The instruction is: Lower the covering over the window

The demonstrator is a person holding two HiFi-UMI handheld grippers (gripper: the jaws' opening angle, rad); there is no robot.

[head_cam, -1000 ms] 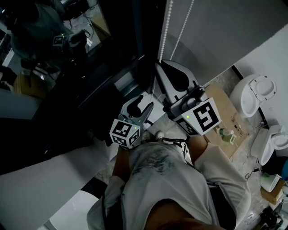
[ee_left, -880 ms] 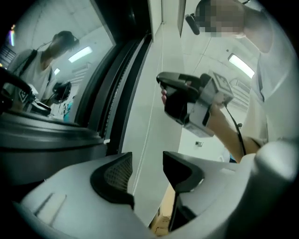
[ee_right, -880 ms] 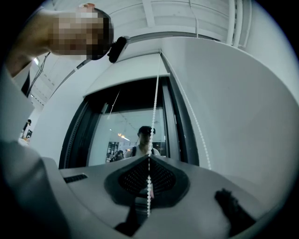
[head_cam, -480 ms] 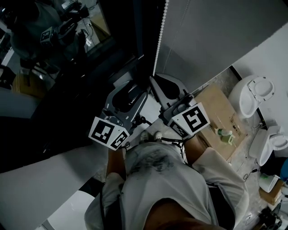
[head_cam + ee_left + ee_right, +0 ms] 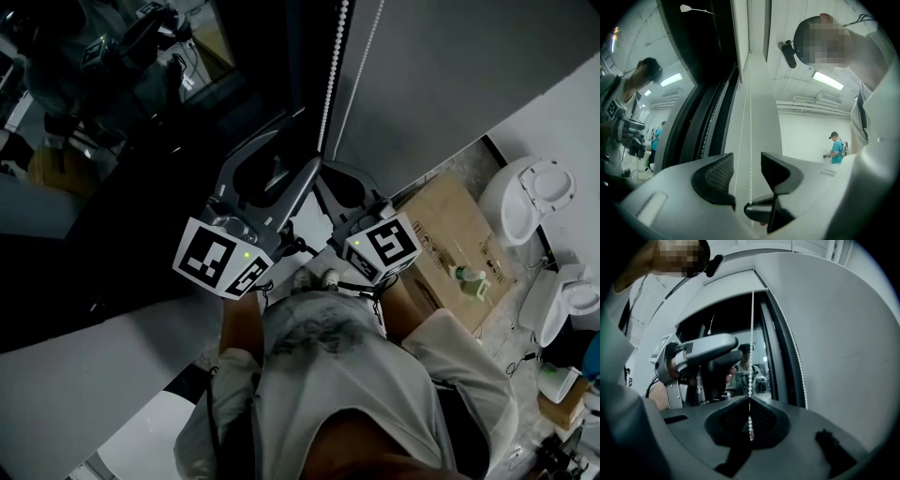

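Right gripper (image 5: 750,399) first: jaws fully together, with the bead chain (image 5: 751,333) nipped between the pads and a short tail dangling below them. Left gripper (image 5: 747,157) sits at nine o'clock of it, jaws wide but just now narrowing. Both strands of the chain run up through the gap, and neither pad touches them, so no grip there yet. From the head view the chain climbs away from the grippers toward twelve o'clock. The grey panel I take for the covering (image 5: 450,75) fills the one-to-two o'clock side. The window (image 5: 141,112) lies at ten o'clock, dark and bare, showing only reflections. How far down the covering has come, I cannot tell. A cardboard box (image 5: 450,234) sits on the floor at four o'clock. Now the danger: if the left pads close on both strands at once, the loop locks and nothing moves. If they take the wrong strand, I judge the covering goes up instead. And if the right lets go before the left bites, the smooth beads may slide back.
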